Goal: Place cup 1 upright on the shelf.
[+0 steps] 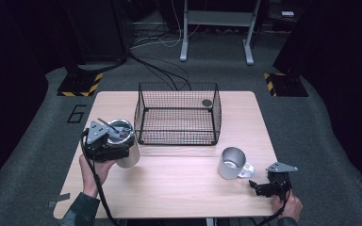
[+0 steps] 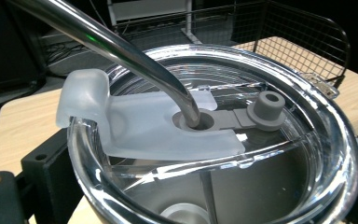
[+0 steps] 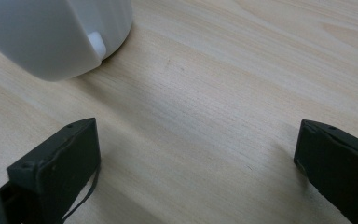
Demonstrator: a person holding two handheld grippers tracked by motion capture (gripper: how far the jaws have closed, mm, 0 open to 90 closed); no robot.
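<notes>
A steel tumbler [image 1: 131, 155] with a clear lid [image 2: 261, 154] and a bent metal straw [image 2: 121, 51] stands tilted at the table's left. My left gripper [image 1: 115, 149] is shut on it, and one black finger [image 2: 46, 163] presses against its rim. A silver mug [image 1: 231, 162] stands at the front right, its handle [image 1: 249, 170] turned toward my right gripper [image 1: 257, 186]. That gripper is open just right of the handle, low over the wood. In the right gripper view the mug [image 3: 51, 32] is at the upper left, outside the wide-apart jaws of the right gripper [image 3: 196, 158].
A black wire basket [image 1: 178, 113] stands at the middle back of the wooden table [image 1: 179, 179], with a small dark round object [image 1: 207, 102] in its far right corner. Cables and stand legs lie on the floor beyond.
</notes>
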